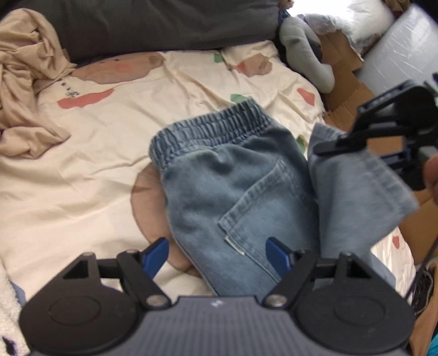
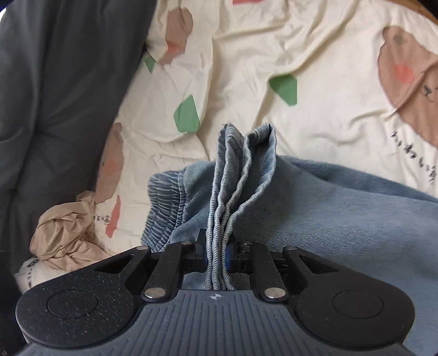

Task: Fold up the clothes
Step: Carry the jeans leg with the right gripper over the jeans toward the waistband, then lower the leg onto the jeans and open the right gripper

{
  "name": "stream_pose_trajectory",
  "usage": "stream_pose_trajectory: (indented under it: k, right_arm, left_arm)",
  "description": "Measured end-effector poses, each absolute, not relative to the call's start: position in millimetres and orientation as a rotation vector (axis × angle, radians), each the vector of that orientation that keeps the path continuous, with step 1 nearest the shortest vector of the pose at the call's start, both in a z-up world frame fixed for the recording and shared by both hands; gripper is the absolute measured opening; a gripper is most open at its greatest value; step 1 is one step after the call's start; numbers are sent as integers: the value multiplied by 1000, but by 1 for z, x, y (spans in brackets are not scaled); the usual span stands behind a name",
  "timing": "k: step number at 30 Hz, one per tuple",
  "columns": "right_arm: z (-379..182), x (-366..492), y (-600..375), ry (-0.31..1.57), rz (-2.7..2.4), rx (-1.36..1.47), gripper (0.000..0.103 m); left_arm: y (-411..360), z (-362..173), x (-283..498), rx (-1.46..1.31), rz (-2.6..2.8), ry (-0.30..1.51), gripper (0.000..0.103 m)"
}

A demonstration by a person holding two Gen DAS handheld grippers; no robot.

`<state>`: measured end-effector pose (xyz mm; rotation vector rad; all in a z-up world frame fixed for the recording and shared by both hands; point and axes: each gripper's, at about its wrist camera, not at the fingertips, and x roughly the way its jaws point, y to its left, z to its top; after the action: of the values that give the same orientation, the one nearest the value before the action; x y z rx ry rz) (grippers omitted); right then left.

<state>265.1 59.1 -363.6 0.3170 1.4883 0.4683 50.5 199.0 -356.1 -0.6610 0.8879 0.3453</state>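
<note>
Light blue jeans (image 1: 227,186) with an elastic waistband (image 1: 210,128) lie on the cream printed bedsheet (image 1: 109,142). My left gripper (image 1: 219,253) is open and empty, jaws wide, just above the jeans' pocket area. My right gripper (image 1: 325,149) is shut on the bunched leg hems (image 2: 238,175) and holds them lifted over the jeans' right side. In the right wrist view the right gripper (image 2: 217,253) pinches several denim layers, with the waistband (image 2: 164,208) to its left.
A crumpled beige garment (image 1: 30,90) lies at the left, also in the right wrist view (image 2: 65,232). A dark grey pillow (image 1: 153,24) runs along the back. A grey plush toy (image 1: 306,52) and cardboard (image 1: 345,90) sit beyond the bed's right edge.
</note>
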Motion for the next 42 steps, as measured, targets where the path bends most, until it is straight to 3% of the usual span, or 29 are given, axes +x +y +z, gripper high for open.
stream_pose_trajectory:
  k: [4, 11, 23, 28, 40, 41, 42]
  right_arm:
    - [-383, 266, 75, 1538, 476, 333, 19]
    - [-382, 262, 91, 1576, 587, 416, 54]
    - [-343, 288, 62, 1361, 731, 43, 54]
    - [-352, 293, 51, 1292, 745, -138, 54]
    - [-381, 302, 77, 1075, 834, -400, 53]
    - [-382, 304, 79, 1065, 837, -411, 50]
    - [-383, 304, 81, 1059, 842, -417, 37]
  left_arm:
    - [205, -360, 48, -688, 385, 889, 80]
    - [221, -361, 37, -718, 469, 856, 80]
    - [220, -346, 42, -730, 396, 717, 67]
    - [212, -349, 53, -744, 347, 720, 52]
    - [201, -369, 64, -771, 359, 720, 51]
    - [200, -367, 64, -764, 363, 718, 50]
    - [199, -366, 64, -758, 368, 716, 46]
